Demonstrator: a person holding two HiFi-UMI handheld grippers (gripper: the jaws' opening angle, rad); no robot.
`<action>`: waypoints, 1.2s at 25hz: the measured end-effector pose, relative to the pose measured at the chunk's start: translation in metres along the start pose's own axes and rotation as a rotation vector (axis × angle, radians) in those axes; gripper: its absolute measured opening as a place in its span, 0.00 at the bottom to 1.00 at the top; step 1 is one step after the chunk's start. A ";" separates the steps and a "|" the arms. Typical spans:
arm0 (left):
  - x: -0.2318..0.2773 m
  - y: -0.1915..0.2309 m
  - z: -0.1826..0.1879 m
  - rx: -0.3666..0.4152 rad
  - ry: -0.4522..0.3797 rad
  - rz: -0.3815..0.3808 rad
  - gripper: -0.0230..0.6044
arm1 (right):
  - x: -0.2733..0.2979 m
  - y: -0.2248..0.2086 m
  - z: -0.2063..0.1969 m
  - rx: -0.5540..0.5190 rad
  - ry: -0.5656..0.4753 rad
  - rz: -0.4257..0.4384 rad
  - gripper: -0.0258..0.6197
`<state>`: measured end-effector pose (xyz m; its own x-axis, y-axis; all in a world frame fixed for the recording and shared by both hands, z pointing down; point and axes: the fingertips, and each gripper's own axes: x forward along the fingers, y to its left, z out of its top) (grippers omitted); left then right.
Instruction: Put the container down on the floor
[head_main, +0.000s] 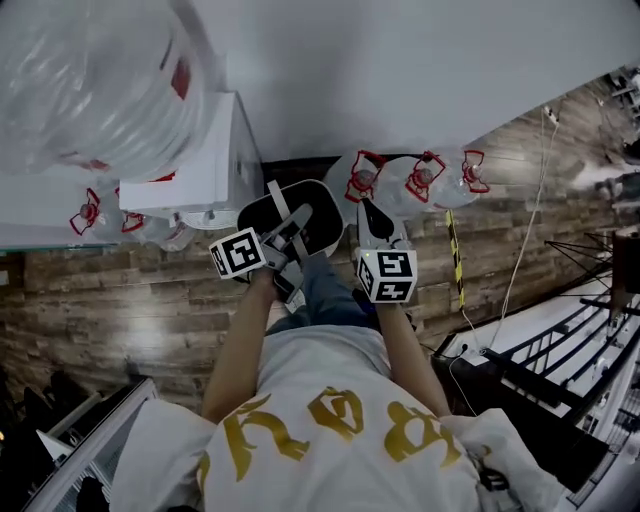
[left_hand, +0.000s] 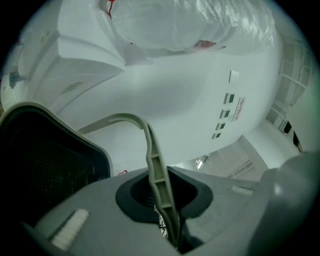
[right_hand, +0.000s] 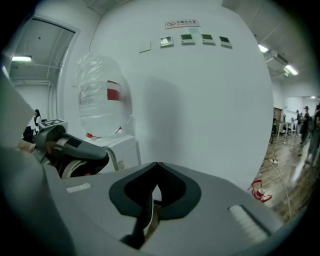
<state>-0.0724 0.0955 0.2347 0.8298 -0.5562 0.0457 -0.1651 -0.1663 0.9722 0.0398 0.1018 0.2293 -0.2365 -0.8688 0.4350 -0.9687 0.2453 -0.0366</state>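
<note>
Container (head_main: 318, 212) sits at the foot of the white wall (head_main: 400, 70), in the gap between the dispenser (head_main: 200, 165) on its left and a row of jugs (head_main: 410, 180) lying on the floor (head_main: 120, 290) to its right. That gap is tight, with the dispenser's edge just beside the container's rim on one side and the nearest jug close on the other. I cannot tell whether its base touches the floor.

Behind me the wood floor lies open on the left. On the right a cable (head_main: 520, 260) runs across it towards dark racks.

The container is a black mesh tub with a pale grey rim and a pale, ribbed handle (left_hand: 155, 165) that arches over it. My left gripper (head_main: 290, 235) is clamped on that handle, which runs straight through the closed jaws. My right gripper (head_main: 375, 220) hangs just beside it, near the jugs, jaws together with nothing in them. A big clear bottle (head_main: 95, 80) stands on the dispenser.
</note>
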 end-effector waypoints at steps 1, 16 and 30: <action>0.004 0.004 0.002 -0.002 0.002 0.002 0.09 | 0.008 -0.002 -0.001 0.000 0.004 0.004 0.08; 0.053 0.090 0.026 -0.020 0.063 0.081 0.08 | 0.084 -0.032 -0.059 0.061 0.159 0.050 0.08; 0.068 0.190 0.011 -0.023 0.130 0.201 0.08 | 0.135 -0.043 -0.118 -0.011 0.288 0.152 0.08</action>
<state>-0.0528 0.0171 0.4200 0.8434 -0.4666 0.2662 -0.3224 -0.0433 0.9456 0.0584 0.0247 0.3954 -0.3458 -0.6649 0.6621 -0.9228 0.3688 -0.1117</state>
